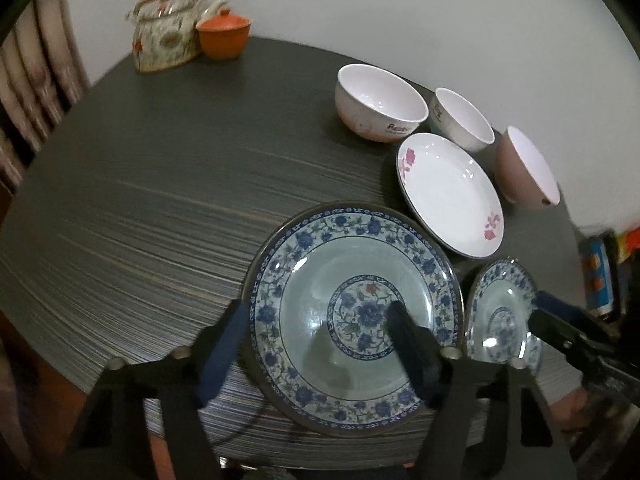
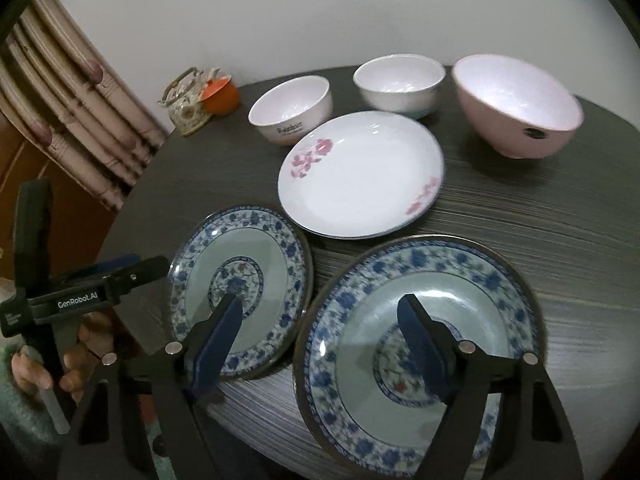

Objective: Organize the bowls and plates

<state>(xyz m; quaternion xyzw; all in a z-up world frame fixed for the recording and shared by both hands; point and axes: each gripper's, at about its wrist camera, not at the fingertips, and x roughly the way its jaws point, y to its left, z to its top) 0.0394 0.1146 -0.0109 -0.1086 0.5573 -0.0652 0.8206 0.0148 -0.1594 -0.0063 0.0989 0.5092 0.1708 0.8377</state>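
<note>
Two blue-and-white floral plates lie side by side at the near edge of the dark round table [image 1: 160,200]. My left gripper [image 1: 318,316] is open over the left plate [image 1: 352,264], one finger outside its left rim and the other above its centre. My right gripper [image 2: 320,320] is open across the gap between the plates, its right finger above the middle of the right plate [image 2: 460,280]. Behind them lie a white plate with pink flowers [image 2: 360,176], two white bowls [image 2: 290,108] [image 2: 400,80] and a pink bowl [image 2: 516,108]. Nothing is held.
A patterned teapot [image 1: 164,36] and an orange lidded cup [image 1: 224,34] stand at the table's far left. A curtain [image 2: 80,100] hangs on the left. A hand [image 2: 80,360] holds the left gripper [image 2: 148,266]. A blue and orange object [image 1: 598,276] sits off the table's right edge.
</note>
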